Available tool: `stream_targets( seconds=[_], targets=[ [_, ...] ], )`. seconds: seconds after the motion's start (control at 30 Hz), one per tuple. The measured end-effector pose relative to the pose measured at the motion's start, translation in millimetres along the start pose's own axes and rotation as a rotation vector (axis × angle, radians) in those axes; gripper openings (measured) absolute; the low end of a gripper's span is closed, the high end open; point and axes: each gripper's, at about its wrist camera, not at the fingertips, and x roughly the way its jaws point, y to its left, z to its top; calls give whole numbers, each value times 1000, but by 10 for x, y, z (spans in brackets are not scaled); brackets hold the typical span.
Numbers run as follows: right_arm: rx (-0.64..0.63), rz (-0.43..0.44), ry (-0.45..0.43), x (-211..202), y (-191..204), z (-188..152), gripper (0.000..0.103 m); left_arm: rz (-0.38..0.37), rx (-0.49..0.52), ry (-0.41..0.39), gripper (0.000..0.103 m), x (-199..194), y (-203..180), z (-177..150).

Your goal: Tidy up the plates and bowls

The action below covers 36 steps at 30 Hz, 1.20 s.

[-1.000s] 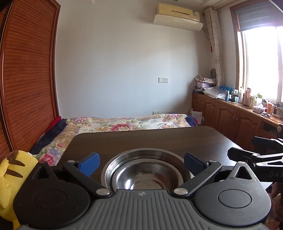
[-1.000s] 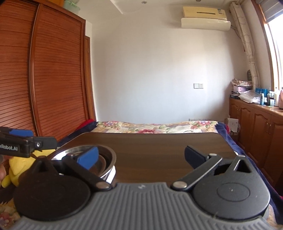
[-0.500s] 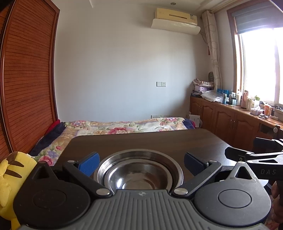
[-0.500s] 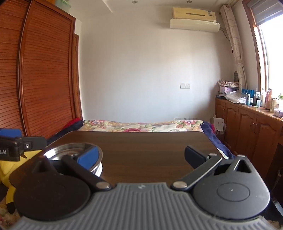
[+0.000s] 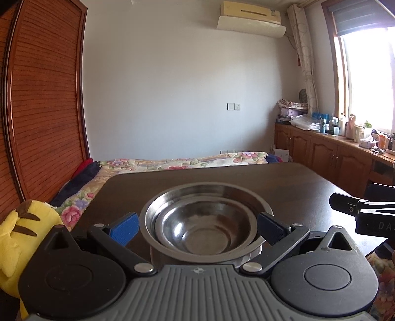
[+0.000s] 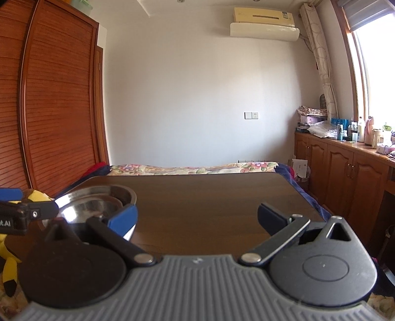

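On the dark wooden surface [image 5: 284, 182], near its front left corner, two stainless steel bowls are nested, a smaller bowl [image 5: 205, 229] sitting inside a larger bowl [image 5: 172, 197]. The left hand-held gripper [image 5: 201, 226] has its blue-padded fingers spread wide on either side of the stack, the left pad [image 5: 124, 228] just beside the larger bowl's rim and the right pad [image 5: 270, 228] close against its other side; whether either pad touches the metal cannot be told, and nothing is clamped. From the right wrist view the same nested bowls [image 6: 98, 202] appear at the left, partly hidden behind the blue left finger [image 6: 123, 219] of the right hand-held gripper [image 6: 197, 217], which is also wide apart and holds nothing, with only bare wood [image 6: 197, 197] between its fingers. A black part of the left tool [image 6: 27, 213] reaches in from the left edge of that view, close to the bowls' rim. A yellow plush toy [image 5: 22, 232] with brown stripes sits off the surface's left side, and beyond the far edge lies a bed with a floral quilt [image 5: 172, 161]. A louvred wooden wardrobe [image 5: 42, 103] stands at the left, low wooden cabinets [image 5: 333, 158] cluttered with bottles line the right wall under the window, and an air conditioner [image 5: 251, 14] hangs high on the white wall.
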Motion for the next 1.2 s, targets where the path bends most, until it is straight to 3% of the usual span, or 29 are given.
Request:
stream_targets(
  seconds=[1.2],
  targets=[
    [-14, -20, -4, -32, -66, 19, 103, 11, -6, 12, 103, 3, 43, -37]
  ],
)
